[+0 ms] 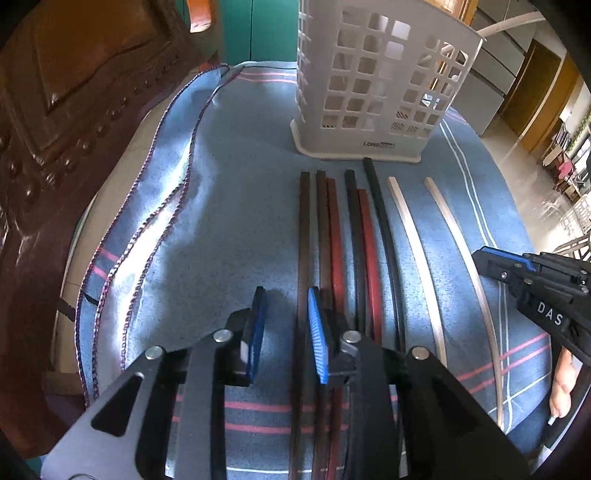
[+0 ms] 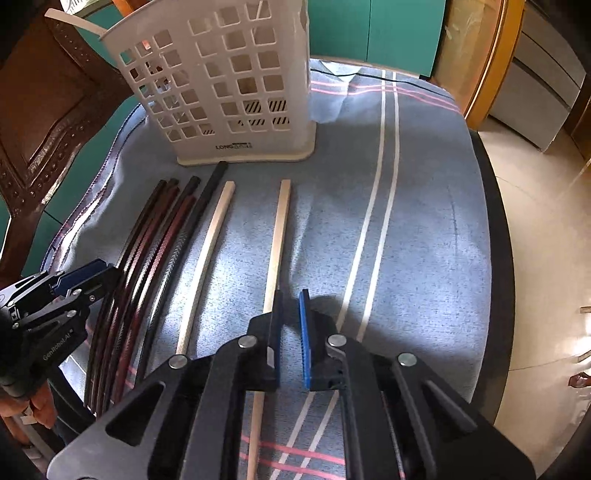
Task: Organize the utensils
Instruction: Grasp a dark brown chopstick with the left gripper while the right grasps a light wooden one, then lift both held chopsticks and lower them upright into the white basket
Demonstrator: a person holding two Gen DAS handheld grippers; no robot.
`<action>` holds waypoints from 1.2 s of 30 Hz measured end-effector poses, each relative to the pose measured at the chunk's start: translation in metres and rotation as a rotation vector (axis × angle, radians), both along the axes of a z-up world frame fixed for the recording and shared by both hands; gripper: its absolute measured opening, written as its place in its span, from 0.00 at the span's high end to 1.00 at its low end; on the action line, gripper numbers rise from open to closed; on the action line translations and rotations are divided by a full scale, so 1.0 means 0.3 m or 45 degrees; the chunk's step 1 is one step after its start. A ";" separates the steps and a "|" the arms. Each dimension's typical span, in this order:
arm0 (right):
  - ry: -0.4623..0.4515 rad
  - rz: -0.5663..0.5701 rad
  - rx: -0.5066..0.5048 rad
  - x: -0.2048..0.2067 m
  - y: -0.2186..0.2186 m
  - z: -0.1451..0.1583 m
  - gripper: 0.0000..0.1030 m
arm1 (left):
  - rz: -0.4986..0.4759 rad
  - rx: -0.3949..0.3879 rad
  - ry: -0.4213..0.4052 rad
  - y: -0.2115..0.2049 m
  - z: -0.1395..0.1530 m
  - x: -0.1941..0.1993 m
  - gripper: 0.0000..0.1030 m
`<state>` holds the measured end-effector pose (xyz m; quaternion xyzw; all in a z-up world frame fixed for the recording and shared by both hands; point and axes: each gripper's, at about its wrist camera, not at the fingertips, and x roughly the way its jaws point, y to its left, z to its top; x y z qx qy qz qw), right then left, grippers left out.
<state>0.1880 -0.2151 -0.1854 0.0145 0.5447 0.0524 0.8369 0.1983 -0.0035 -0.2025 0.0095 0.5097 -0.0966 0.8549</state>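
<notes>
Several chopsticks lie side by side on a blue striped cloth (image 1: 221, 229): dark brown ones (image 1: 304, 229), red ones (image 1: 367, 240), a black one (image 1: 384, 229) and two pale wooden ones (image 1: 413, 243) (image 2: 275, 254). A white perforated utensil basket (image 1: 373, 81) (image 2: 225, 85) stands upright just beyond their far tips. My left gripper (image 1: 286, 328) is open and empty, low over the cloth just left of the dark chopsticks. My right gripper (image 2: 290, 332) is open and empty, just right of the rightmost pale chopstick.
A carved brown wooden chair back (image 1: 55, 110) stands at the left of the table. The table's dark edge (image 2: 498, 258) runs along the right, with tiled floor (image 2: 546, 221) beyond. A teal wall (image 2: 369, 26) is behind the basket.
</notes>
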 end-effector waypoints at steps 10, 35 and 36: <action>-0.053 -0.015 0.002 0.045 0.035 0.031 0.82 | 0.024 0.046 -0.008 -0.026 0.003 0.072 0.76; -0.009 -0.020 -0.118 0.184 0.129 0.001 0.92 | 0.049 0.067 -0.041 -0.094 0.018 0.159 0.93; -0.012 -0.017 -0.100 0.176 0.132 0.004 0.92 | 0.049 0.058 -0.039 -0.093 0.019 0.151 0.93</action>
